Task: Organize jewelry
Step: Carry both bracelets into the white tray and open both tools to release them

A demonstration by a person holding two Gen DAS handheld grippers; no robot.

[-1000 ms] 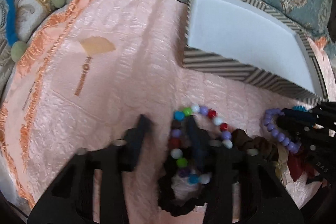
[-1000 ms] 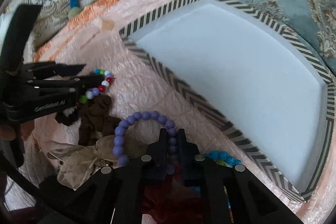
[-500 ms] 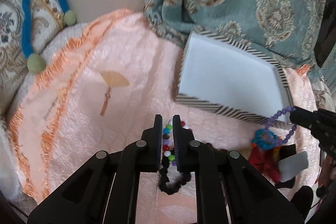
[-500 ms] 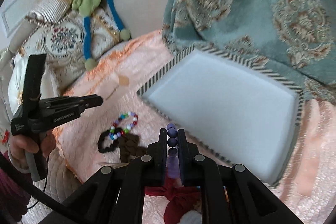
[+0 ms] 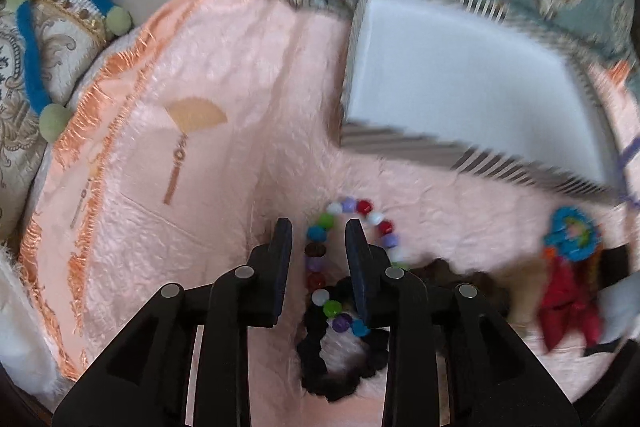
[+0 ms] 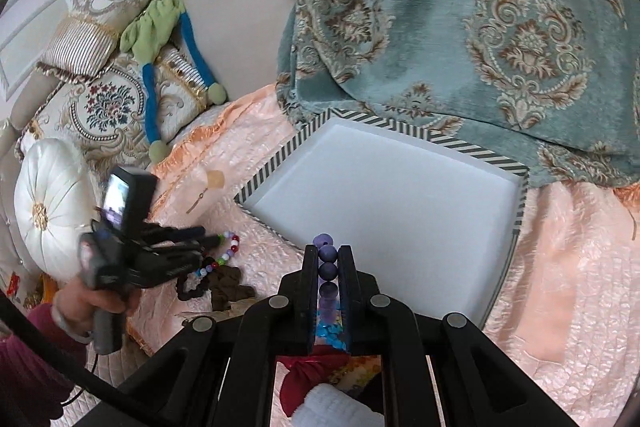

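Right hand-held gripper (image 6: 329, 259): pinching purple bead bracelet (image 6: 327, 259); carry forward over striped tray (image 6: 400, 211), release low. Left hand-held gripper (image 5: 320, 239): spread, straddling multicoloured bracelet (image 5: 352, 227).

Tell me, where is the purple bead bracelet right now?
The purple bead bracelet is pinched in the right gripper, low in the middle of the right wrist view, held up in front of the near edge of the striped box.
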